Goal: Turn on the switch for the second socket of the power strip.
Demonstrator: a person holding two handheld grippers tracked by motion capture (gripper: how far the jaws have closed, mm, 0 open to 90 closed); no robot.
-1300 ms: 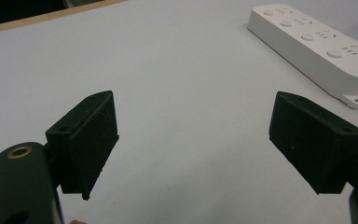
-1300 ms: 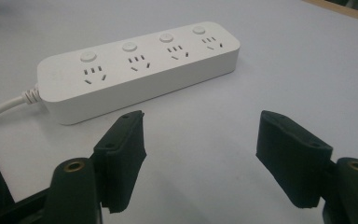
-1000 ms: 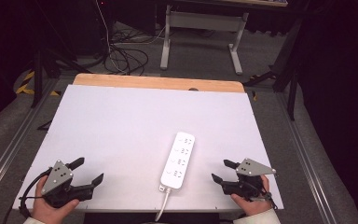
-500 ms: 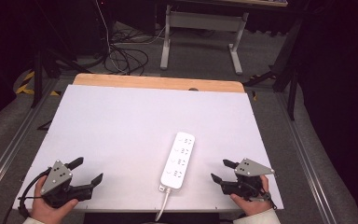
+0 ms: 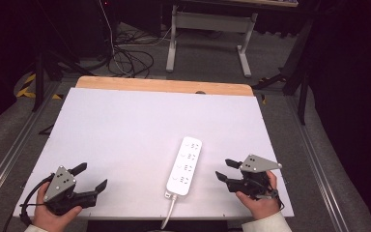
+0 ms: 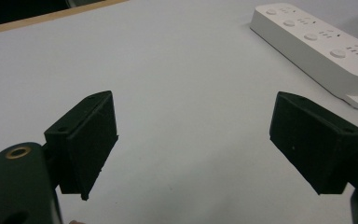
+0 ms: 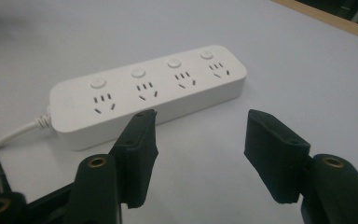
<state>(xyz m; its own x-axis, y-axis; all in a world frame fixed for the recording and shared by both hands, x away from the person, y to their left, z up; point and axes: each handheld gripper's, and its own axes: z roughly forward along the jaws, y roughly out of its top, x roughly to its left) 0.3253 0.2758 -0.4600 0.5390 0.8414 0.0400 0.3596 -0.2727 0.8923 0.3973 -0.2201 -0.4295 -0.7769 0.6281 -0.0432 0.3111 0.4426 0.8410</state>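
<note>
A white power strip (image 5: 185,166) with several sockets and buttons lies on the white table top (image 5: 140,130), its cord running off the front edge. In the right gripper view the strip (image 7: 149,91) lies just beyond the open, empty jaws of my right gripper (image 7: 198,149). From above, my right gripper (image 5: 226,170) sits near the front right, a short way right of the strip. My left gripper (image 5: 91,176) rests near the front left, open and empty. In the left gripper view the strip (image 6: 317,42) is at the upper right, past my left gripper (image 6: 193,140).
A wooden strip (image 5: 164,86) edges the table's far side. Beyond it stand a grey desk frame (image 5: 207,29) and loose cables (image 5: 125,58) on the floor. Metal rails (image 5: 9,154) run along both table sides.
</note>
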